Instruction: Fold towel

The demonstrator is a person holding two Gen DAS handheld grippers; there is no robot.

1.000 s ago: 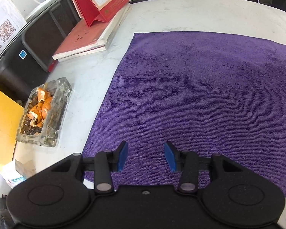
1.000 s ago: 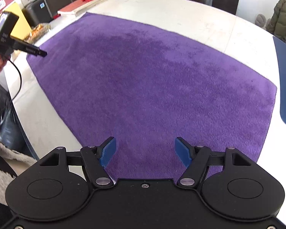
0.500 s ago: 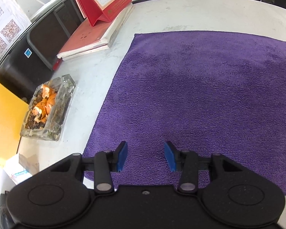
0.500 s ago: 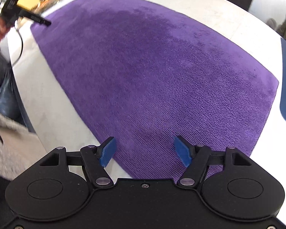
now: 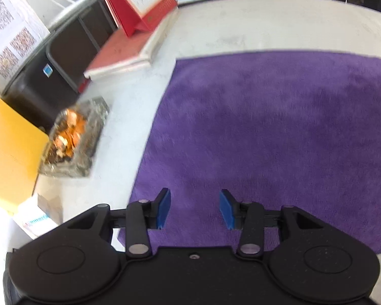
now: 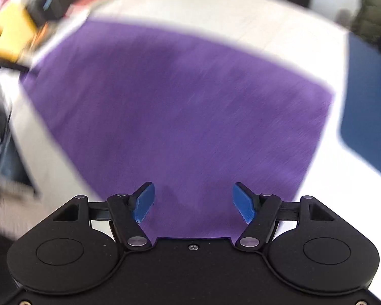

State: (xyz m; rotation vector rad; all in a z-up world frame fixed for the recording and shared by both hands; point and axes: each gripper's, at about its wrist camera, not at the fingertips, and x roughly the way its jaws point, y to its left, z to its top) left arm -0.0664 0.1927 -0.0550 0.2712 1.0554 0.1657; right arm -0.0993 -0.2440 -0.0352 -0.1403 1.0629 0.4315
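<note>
White tabletop point(image 5: 228, 25) under flat purple towel point(image 5: 279, 127), cluttered office beyond.

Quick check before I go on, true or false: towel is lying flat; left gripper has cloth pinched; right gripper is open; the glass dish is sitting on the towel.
1. The purple towel lies flat on the table. True.
2. The left gripper pinches cloth. False: its jaws are apart, nothing between them.
3. The right gripper is open. True.
4. The glass dish sits on the towel. False: it stands on bare table beside it.
</note>
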